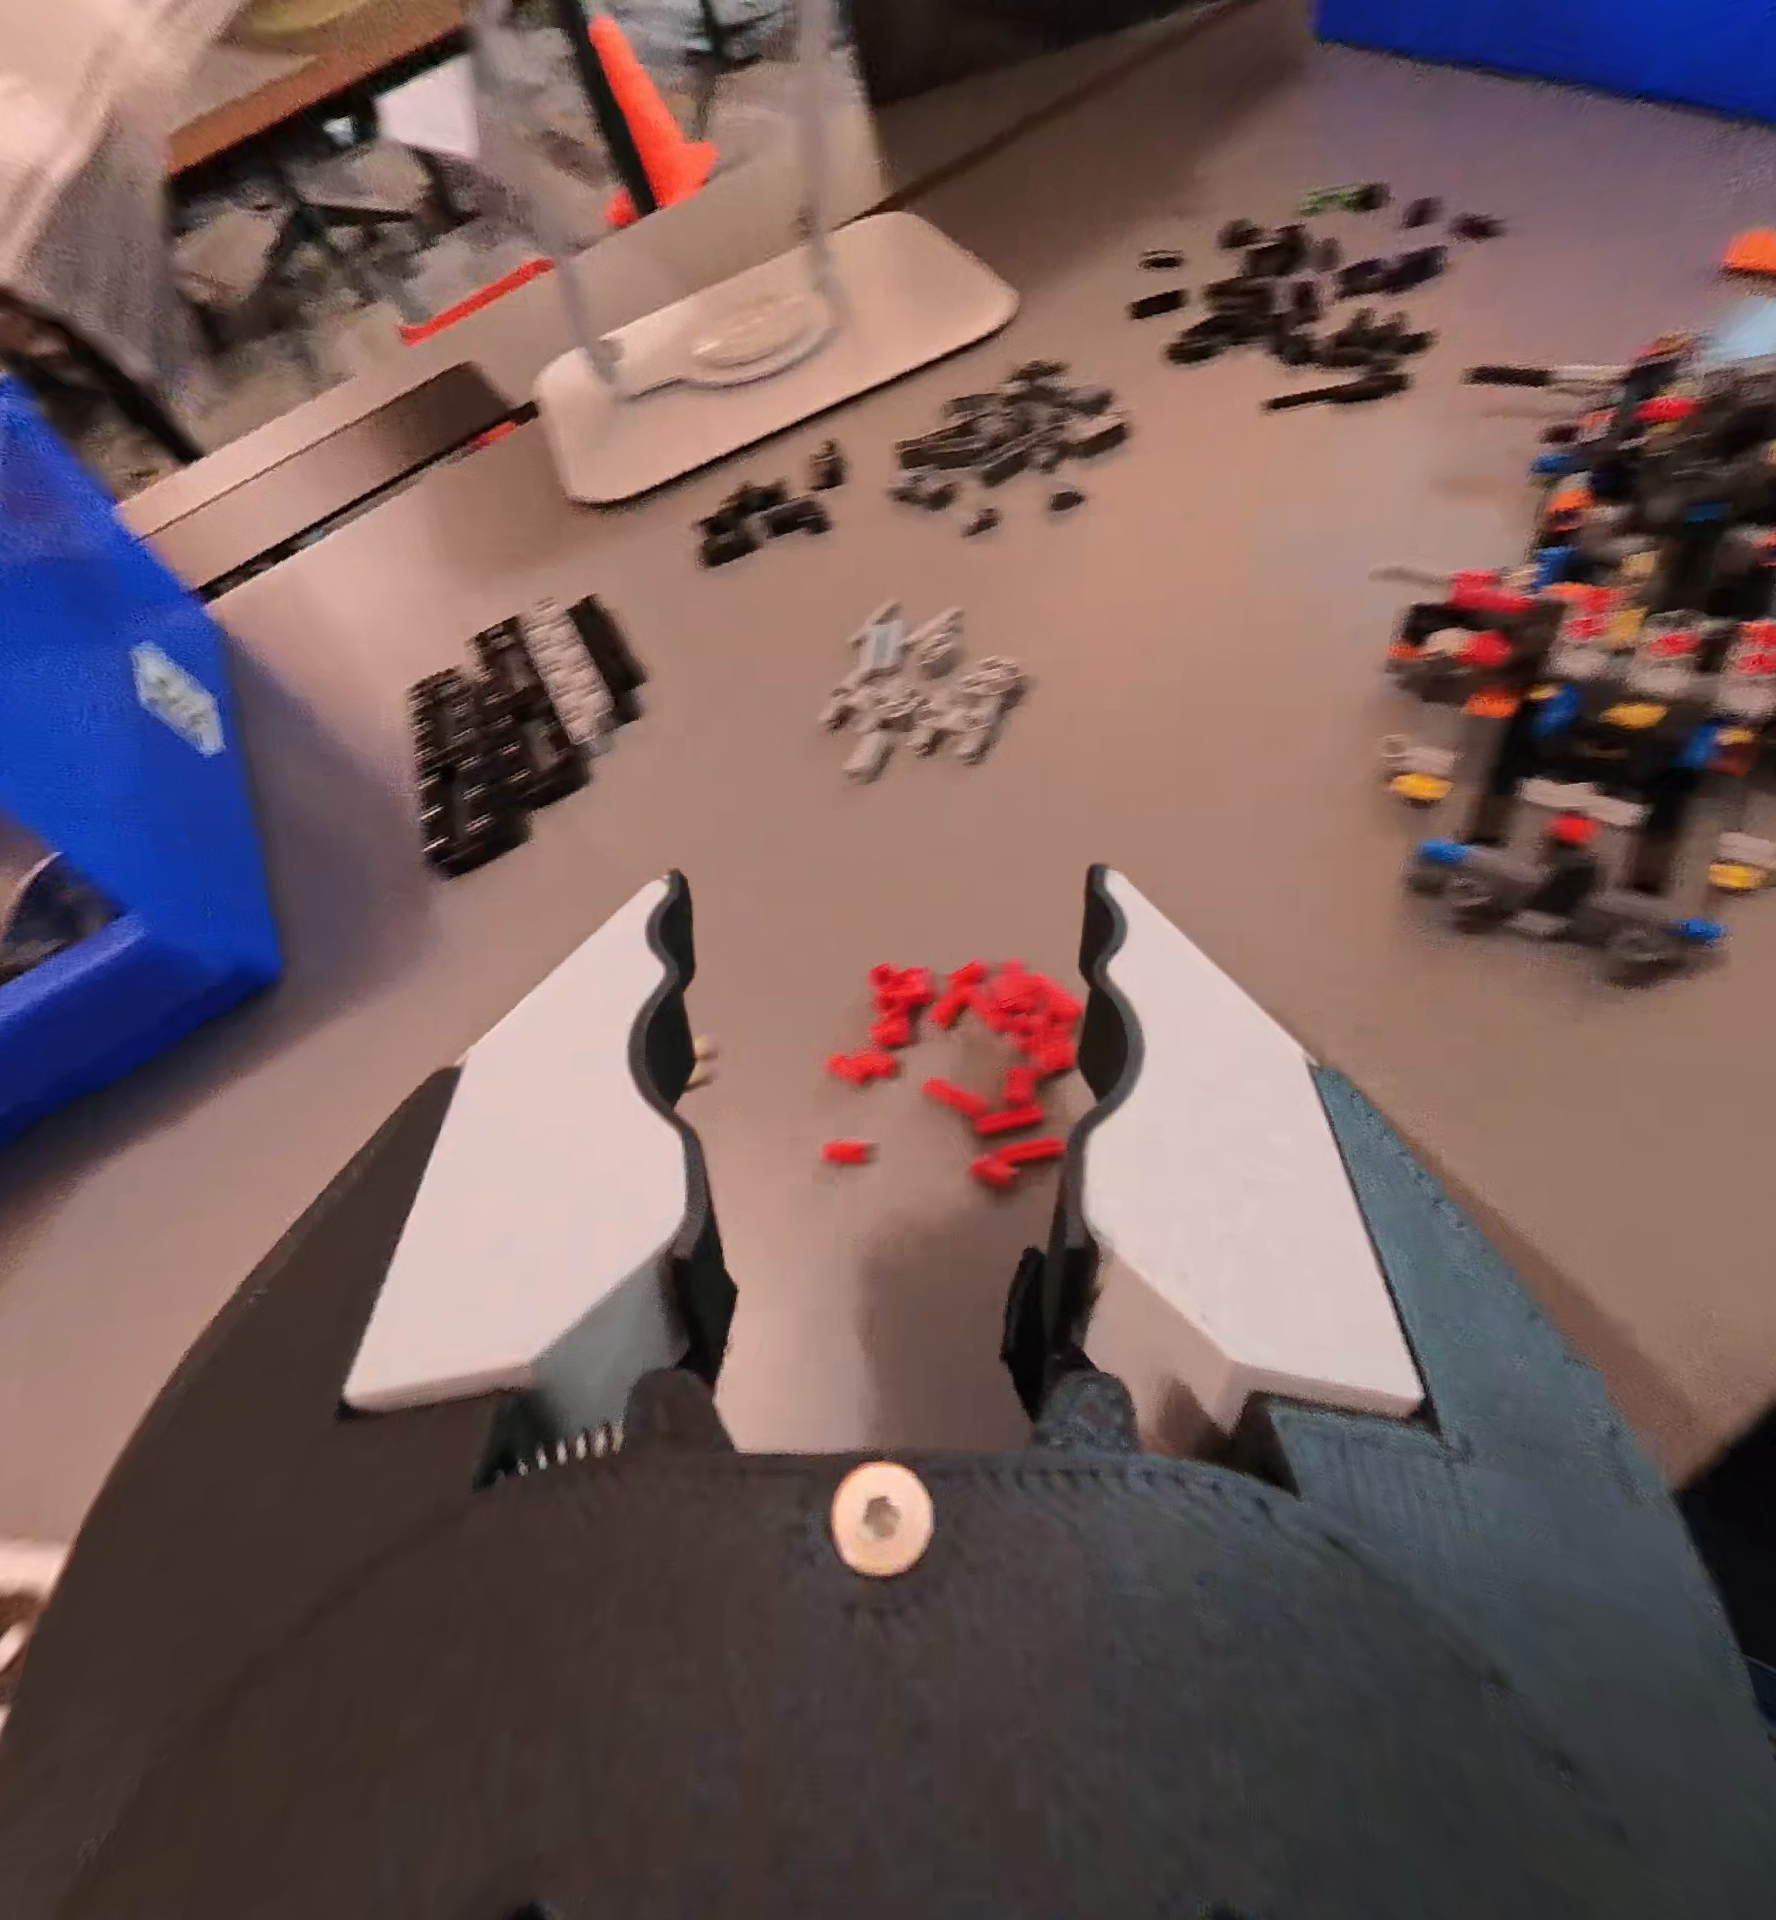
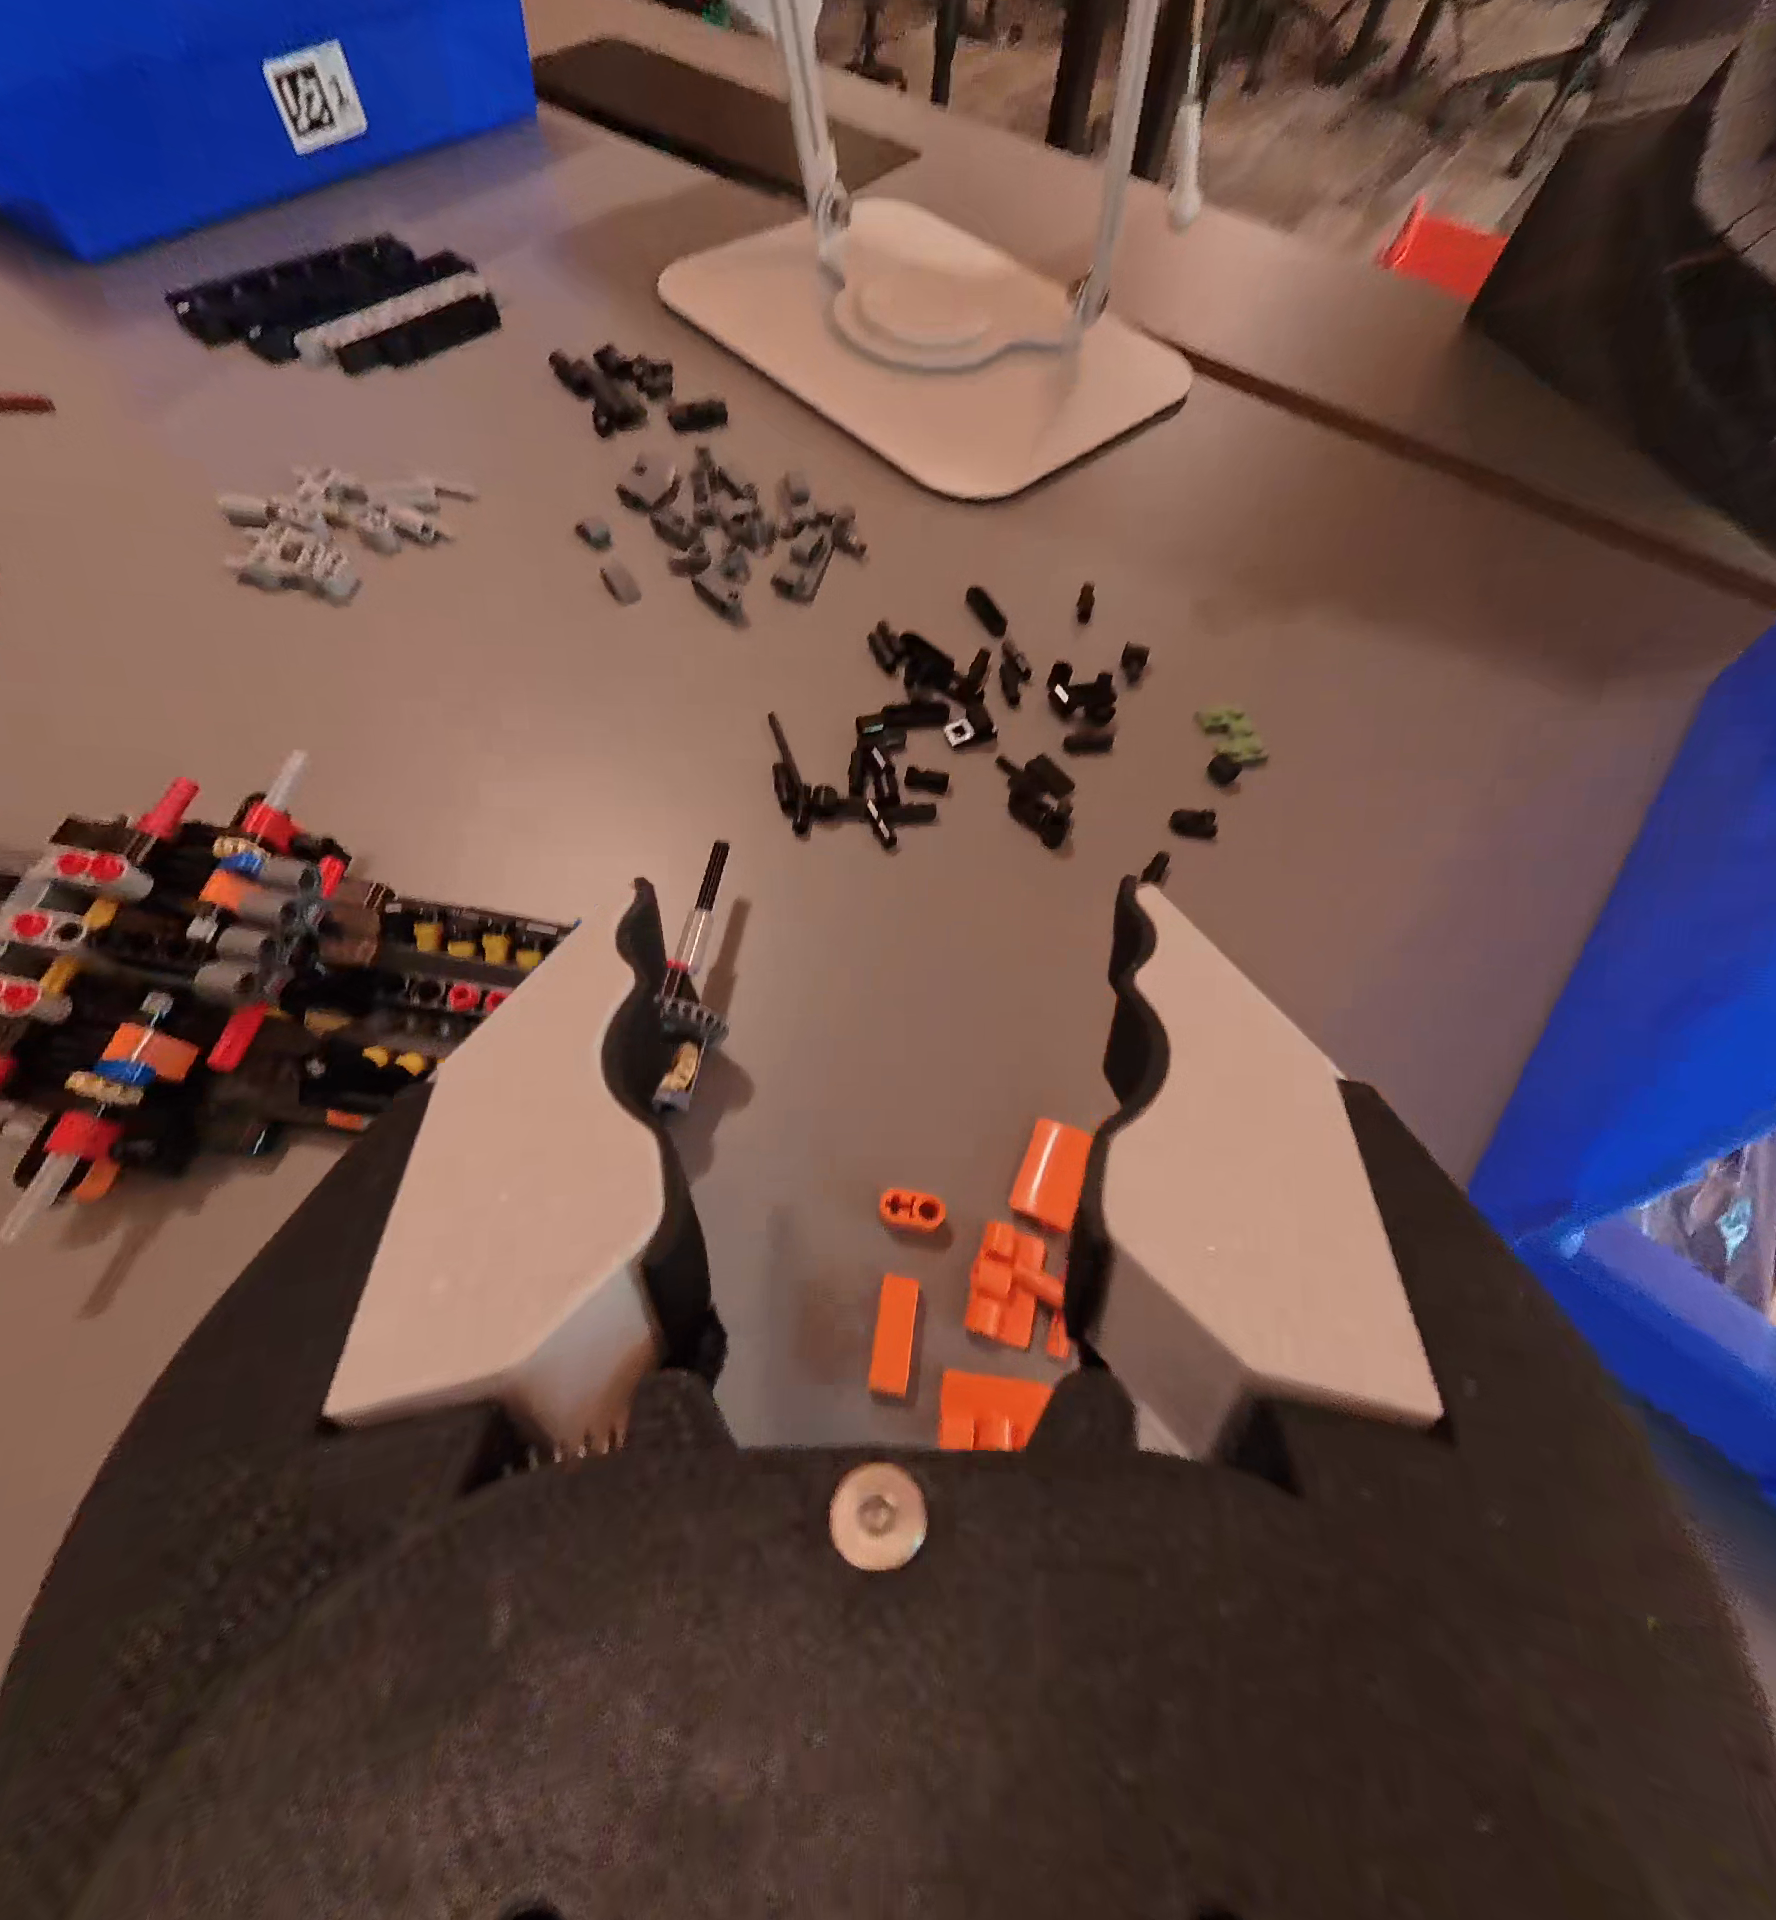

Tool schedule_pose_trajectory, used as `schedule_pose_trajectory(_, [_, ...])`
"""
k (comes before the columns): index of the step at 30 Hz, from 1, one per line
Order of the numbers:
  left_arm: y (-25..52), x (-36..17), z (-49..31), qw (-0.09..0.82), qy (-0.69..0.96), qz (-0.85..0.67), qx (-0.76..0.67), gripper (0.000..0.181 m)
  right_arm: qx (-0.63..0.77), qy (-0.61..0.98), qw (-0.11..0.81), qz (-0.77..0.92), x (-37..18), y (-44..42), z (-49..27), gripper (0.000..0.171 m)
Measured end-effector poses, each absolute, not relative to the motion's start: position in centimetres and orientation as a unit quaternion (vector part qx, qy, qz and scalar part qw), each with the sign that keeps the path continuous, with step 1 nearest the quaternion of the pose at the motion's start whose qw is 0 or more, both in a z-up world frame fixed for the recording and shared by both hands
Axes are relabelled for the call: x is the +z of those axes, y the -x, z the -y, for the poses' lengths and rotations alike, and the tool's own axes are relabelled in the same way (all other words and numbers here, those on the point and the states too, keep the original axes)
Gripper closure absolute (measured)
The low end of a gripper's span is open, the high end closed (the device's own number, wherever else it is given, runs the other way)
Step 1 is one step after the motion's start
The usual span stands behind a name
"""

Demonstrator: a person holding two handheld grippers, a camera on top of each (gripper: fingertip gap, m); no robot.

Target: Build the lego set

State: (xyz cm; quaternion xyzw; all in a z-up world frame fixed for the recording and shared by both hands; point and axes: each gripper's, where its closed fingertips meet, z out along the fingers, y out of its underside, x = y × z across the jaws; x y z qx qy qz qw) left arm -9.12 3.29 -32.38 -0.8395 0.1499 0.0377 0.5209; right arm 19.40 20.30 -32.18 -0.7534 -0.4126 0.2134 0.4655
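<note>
Lego chassis (image 2: pixel 209 997), black with red, orange and blue parts, lies half-built; both tools gape empty.

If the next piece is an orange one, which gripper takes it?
Right, probably. The right gripper is open with the orange pieces lying between its fingers. The left gripper is open over the red pieces; no orange ones show near it.
</note>
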Motion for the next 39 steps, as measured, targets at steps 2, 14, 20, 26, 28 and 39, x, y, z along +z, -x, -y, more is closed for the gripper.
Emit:
schedule_pose_trajectory(2, [11.8,-32.8,-2.9,0.523,0.841,-0.122,0.063,0.111,0.218,0.751,0.476,0.402,-31.8,-19.1,-20.8,0.087])
schedule_pose_trajectory(14, [15.4,-34.7,-1.0,0.518,0.850,-0.067,0.065,0.120,0.231,0.737,0.483,0.413,-32.0,-15.0,-22.0,0.092])
schedule_pose_trajectory(20, [15.0,-35.1,-0.5,0.506,0.854,-0.084,0.088,0.119,0.241,0.729,0.481,0.422,-32.0,-13.2,-21.9,0.092])
schedule_pose_trajectory(26, [15.3,-35.3,-0.3,0.502,0.857,-0.074,0.085,0.119,0.240,0.724,0.484,0.429,-31.8,-12.8,-21.6,0.091])
schedule_pose_trajectory(28, [15.3,-35.2,-0.3,0.503,0.857,-0.072,0.082,0.119,0.241,0.724,0.487,0.426,-31.5,-13.0,-21.6,0.092])
schedule_pose_trajectory(39, [15.9,-34.5,-0.9,0.522,0.850,-0.045,0.051,0.144,0.239,0.718,0.476,0.448,-31.7,-14.1,-20.4,0.139])
